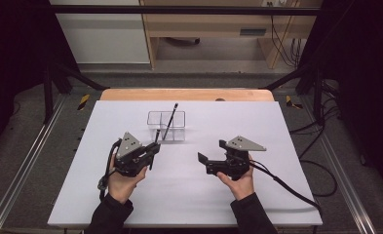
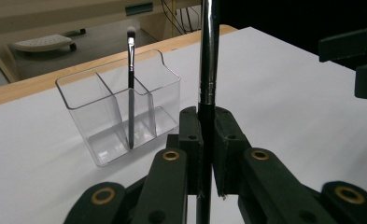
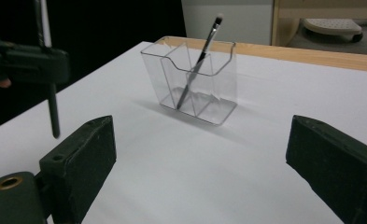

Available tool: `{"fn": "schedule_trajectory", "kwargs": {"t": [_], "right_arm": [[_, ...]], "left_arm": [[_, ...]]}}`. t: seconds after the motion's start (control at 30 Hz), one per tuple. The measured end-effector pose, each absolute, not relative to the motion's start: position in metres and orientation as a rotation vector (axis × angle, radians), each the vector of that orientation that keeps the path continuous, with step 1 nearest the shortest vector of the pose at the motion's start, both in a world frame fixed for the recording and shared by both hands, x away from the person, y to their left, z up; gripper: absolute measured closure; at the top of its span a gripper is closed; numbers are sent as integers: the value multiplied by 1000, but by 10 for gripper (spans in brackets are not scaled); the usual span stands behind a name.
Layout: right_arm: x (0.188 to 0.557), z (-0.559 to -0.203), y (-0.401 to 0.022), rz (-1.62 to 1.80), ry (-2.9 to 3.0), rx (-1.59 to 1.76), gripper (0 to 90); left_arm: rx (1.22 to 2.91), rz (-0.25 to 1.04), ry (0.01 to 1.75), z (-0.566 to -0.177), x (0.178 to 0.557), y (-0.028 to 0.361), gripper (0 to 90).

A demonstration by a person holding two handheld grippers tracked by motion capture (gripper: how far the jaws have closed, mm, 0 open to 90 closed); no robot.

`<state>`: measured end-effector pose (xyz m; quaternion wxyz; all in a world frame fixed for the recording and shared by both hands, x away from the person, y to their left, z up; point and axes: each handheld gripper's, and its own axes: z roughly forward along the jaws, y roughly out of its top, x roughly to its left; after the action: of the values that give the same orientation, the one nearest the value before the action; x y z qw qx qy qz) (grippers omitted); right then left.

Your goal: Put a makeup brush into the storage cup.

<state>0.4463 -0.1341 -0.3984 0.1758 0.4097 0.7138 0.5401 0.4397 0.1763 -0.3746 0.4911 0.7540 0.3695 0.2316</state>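
No brand, label or writing can be read on anything here. The left gripper [image 2: 207, 154] is clamped tight on a thin black makeup brush with a silver metal ferrule [image 2: 206, 88], held upright just in front of a clear plastic three-compartment organiser box [image 2: 78, 95]. The left gripper view shows the grip closely: both pads press the handle, the ferrule rises just above them, and the bristle end runs out of the top of the picture.

The high view places that box on the white table sheet [image 1: 189, 195], towards its far side, with the left gripper [image 1: 152, 151] near its front left corner and the right gripper [image 1: 211, 153] well apart to the right.

The right gripper [image 3: 200, 158] has its jaws spread wide with nothing between them.

In the box's middle compartment a second slim black brush with a pale tip [image 3: 197, 63] leans tilted, tip up.
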Motion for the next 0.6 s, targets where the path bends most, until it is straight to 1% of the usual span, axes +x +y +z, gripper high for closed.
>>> {"fn": "schedule_trajectory", "kwargs": {"t": [0.6], "right_arm": [[441, -416, -168, 1411, 2013, 1214, 56]], "left_arm": [[1764, 565, 904, -358, 449, 190, 829]]}}
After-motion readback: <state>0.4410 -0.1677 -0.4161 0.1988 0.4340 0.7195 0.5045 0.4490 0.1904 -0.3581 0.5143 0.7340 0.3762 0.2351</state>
